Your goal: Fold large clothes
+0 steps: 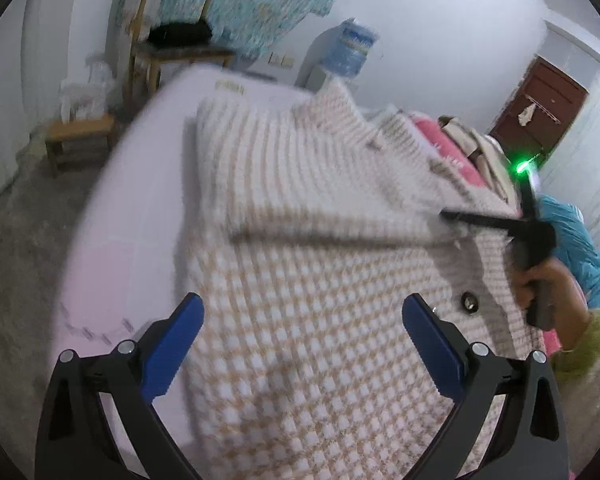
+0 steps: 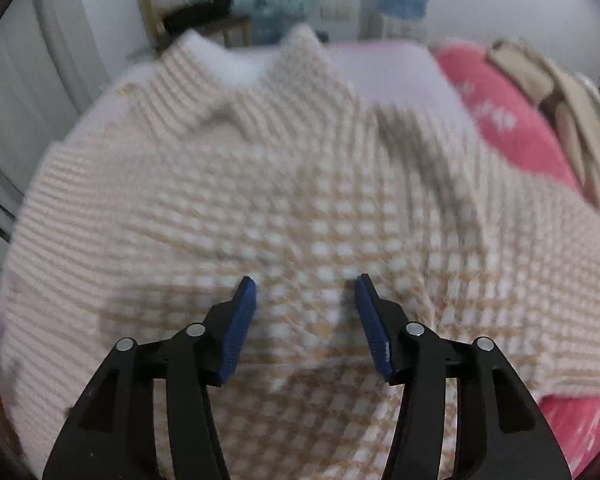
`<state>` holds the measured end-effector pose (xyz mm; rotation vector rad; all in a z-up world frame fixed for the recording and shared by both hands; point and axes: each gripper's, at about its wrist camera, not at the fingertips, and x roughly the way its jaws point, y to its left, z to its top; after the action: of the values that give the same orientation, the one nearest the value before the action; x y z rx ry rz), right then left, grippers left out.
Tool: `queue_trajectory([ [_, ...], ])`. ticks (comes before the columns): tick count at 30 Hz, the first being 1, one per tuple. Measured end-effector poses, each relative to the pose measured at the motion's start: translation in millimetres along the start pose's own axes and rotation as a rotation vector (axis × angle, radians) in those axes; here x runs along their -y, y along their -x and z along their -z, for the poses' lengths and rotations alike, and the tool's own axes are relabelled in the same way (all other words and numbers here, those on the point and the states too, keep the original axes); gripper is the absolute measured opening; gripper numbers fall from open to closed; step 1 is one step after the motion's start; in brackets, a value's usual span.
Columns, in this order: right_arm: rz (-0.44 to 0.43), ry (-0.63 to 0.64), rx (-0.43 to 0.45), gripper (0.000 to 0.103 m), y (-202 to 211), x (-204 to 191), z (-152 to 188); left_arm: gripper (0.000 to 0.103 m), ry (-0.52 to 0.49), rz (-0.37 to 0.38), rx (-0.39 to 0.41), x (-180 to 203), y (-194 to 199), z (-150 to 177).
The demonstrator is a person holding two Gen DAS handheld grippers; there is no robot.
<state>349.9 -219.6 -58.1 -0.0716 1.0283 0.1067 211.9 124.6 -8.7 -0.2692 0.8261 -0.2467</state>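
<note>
Blue-padded jaws of the left gripper stand wide apart above the checked coat, gripping nothing. That coat lies spread over the bed, collar toward the far edge, one flap folded across its middle. At the right edge a hand holds the right gripper over the cloth, its jaws apart, nothing between them.

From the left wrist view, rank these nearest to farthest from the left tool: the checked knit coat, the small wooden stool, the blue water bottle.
1. Checked beige-and-white knit coat, right under the left tool.
2. Small wooden stool, left, on the floor.
3. Blue water bottle, far wall, right of centre.
</note>
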Motion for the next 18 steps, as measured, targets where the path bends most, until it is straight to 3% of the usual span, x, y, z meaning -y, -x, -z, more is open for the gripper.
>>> queue_trajectory([
  [5, -0.023, -0.037, 0.026, 0.052, 9.0, 4.3, -12.6, 0.098, -0.068, 0.008, 0.054, 12.5, 8.2, -58.4],
  [7, -0.018, -0.036, 0.037, 0.052, 5.9, 7.6, -24.1, 0.098, -0.057, 0.043, 0.043, 14.5, -10.3, -81.9],
  [11, -0.014, -0.045, 0.058, 0.052, -3.3, 7.4, -41.2, 0.098, -0.083, -0.011, 0.024, 14.6, -67.1, -116.1],
  [16, -0.007, -0.049, 0.054, 0.052, -25.4, 14.3, -46.7, 0.098, -0.053, -0.120, -0.081, -9.9, -132.0, -131.0],
  [18, -0.005, -0.031, 0.066, 0.052, -27.5, 13.9, -44.4, 0.098, 0.003, -0.145, -0.151, -29.6, -151.8, -128.4],
])
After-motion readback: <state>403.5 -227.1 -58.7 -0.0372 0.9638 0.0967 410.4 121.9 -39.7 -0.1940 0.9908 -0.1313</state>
